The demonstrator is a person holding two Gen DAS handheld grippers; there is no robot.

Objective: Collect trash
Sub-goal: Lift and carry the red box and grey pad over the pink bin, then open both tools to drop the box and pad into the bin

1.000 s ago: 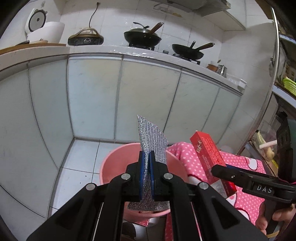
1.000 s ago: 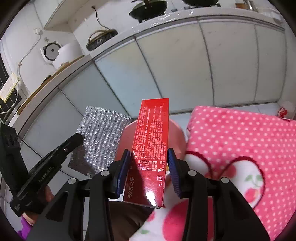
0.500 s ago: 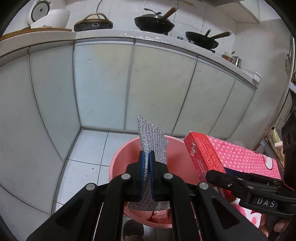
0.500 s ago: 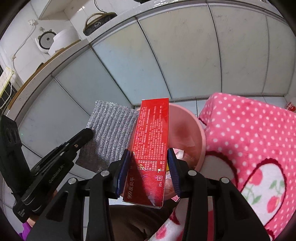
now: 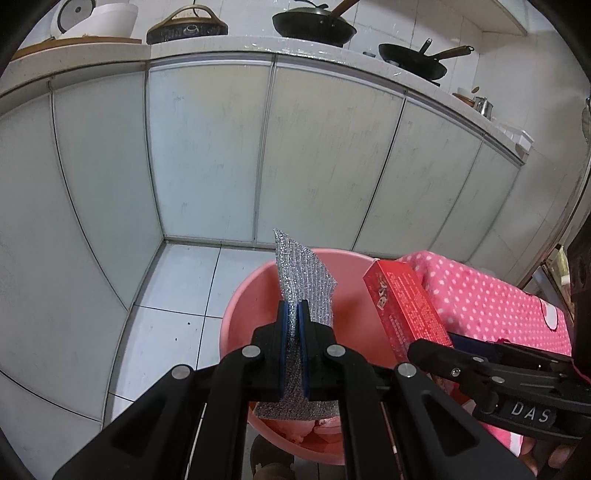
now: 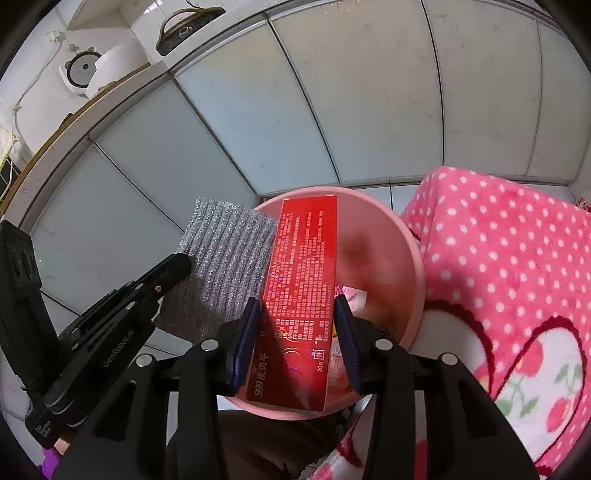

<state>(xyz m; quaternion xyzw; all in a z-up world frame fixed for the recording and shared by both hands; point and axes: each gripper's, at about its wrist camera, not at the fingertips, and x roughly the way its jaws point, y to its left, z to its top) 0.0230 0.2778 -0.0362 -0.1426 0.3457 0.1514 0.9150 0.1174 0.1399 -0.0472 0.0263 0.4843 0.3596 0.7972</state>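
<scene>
My left gripper [image 5: 293, 314] is shut on a silvery padded sheet [image 5: 303, 280], which hangs over a pink plastic basin [image 5: 236, 325] on the floor. In the right wrist view the same sheet [image 6: 225, 251] shows left of the basin [image 6: 413, 266], with the left gripper [image 6: 177, 262] clamped on its edge. My right gripper [image 6: 297, 310] is shut on a long red carton [image 6: 303, 266] held above the basin. That carton [image 5: 402, 306] and the right gripper [image 5: 424, 347] also appear at the right of the left wrist view. Some pale scraps lie in the basin's bottom.
A pink dotted blanket [image 6: 498, 266] covers a surface right of the basin. White cabinet doors [image 5: 207, 155] stand behind, with pans [image 5: 314, 26] and a rice cooker [image 5: 92, 18] on the counter above. White floor tiles [image 5: 177, 295] spread left of the basin.
Both grippers have sunk and moved forward with their loads, so the basin now lies directly under the sheet and the carton and fills more of each view.
</scene>
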